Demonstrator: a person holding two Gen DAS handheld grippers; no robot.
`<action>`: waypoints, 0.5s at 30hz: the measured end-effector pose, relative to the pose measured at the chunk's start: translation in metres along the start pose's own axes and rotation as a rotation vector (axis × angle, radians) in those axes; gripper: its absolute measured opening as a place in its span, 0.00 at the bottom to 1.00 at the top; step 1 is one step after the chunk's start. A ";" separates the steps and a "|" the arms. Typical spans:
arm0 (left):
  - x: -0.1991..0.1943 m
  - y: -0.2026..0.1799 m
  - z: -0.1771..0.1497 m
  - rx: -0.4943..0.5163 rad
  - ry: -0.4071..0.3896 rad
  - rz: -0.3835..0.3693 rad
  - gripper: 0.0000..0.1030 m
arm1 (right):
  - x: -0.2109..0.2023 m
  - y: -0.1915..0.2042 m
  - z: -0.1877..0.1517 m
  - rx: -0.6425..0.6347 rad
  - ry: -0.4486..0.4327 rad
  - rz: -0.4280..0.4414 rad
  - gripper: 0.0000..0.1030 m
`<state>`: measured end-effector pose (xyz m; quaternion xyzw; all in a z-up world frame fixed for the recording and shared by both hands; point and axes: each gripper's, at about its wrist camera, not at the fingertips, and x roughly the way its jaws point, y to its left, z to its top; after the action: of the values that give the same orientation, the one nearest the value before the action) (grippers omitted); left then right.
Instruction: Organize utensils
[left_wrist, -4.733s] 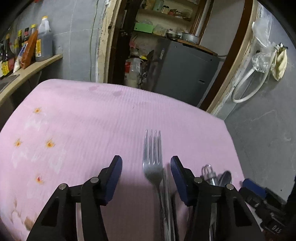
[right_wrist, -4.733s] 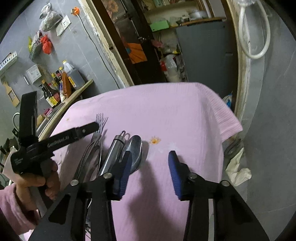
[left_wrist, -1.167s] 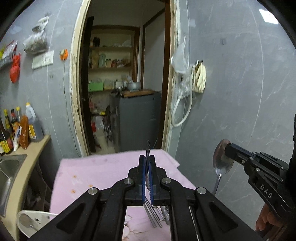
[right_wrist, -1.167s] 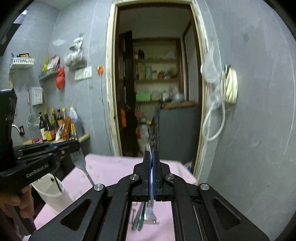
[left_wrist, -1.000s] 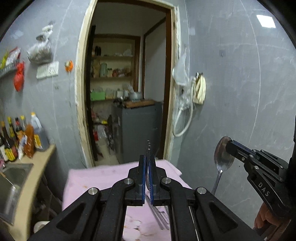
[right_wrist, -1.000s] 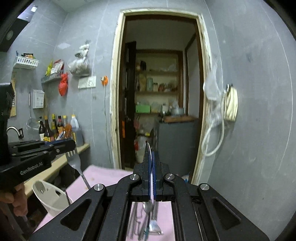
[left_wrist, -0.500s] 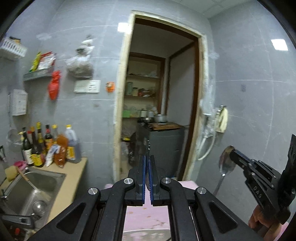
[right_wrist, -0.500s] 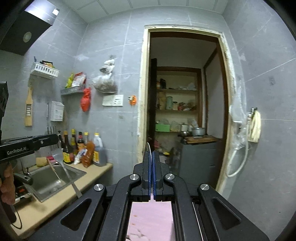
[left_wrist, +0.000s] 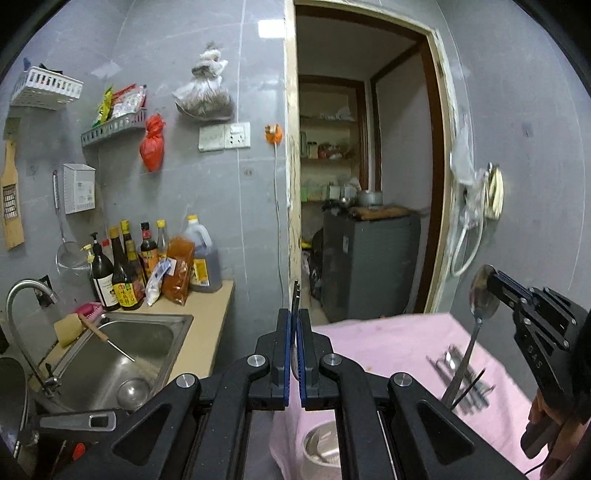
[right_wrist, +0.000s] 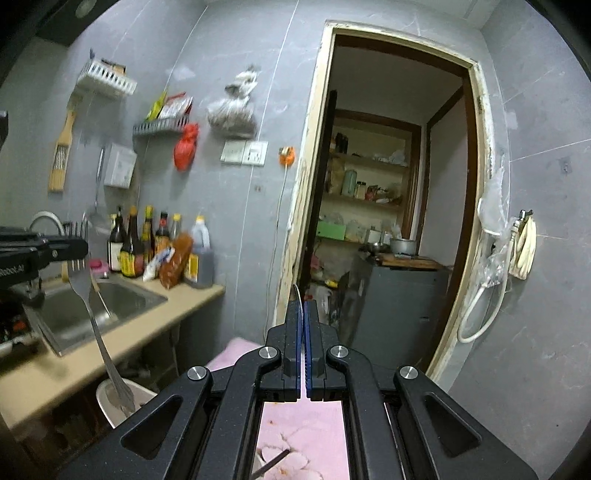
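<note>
From the left wrist, the left gripper (left_wrist: 294, 354) is clamped on a fork (left_wrist: 296, 295) seen edge-on, its tines standing up past the pads, probably so the handle hangs free for dropping into the white holder (left_wrist: 321, 448) just below at the edge of the pink cloth (left_wrist: 399, 343). At right, the right gripper (left_wrist: 496, 286) pinches a spoon (left_wrist: 480, 299) by the bowl, handle hanging down above the loose cutlery (left_wrist: 461, 373) on the cloth. Against the view a second ago, the sink (left_wrist: 122, 354) and bottles (left_wrist: 147, 266) now fill the left side, and the holder has come into sight.

From the right wrist, the spoon shows only as a thin edge between the closed pads. The fork hangs with its handle tip at the holder's mouth; a second ago it hung clear of the holder.
</note>
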<state>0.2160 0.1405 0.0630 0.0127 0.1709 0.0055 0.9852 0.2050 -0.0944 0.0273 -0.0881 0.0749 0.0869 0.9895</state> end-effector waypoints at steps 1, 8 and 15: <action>0.002 -0.002 -0.005 0.011 0.000 0.003 0.03 | 0.003 0.002 -0.006 -0.009 0.009 -0.003 0.02; 0.012 -0.018 -0.032 0.120 0.009 0.038 0.03 | 0.012 0.011 -0.029 -0.017 0.049 0.017 0.02; 0.023 -0.016 -0.055 0.086 0.070 0.008 0.03 | 0.016 0.016 -0.047 -0.008 0.085 0.050 0.02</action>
<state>0.2187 0.1262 0.0028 0.0555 0.2051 0.0025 0.9772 0.2114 -0.0852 -0.0234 -0.0936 0.1186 0.1079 0.9826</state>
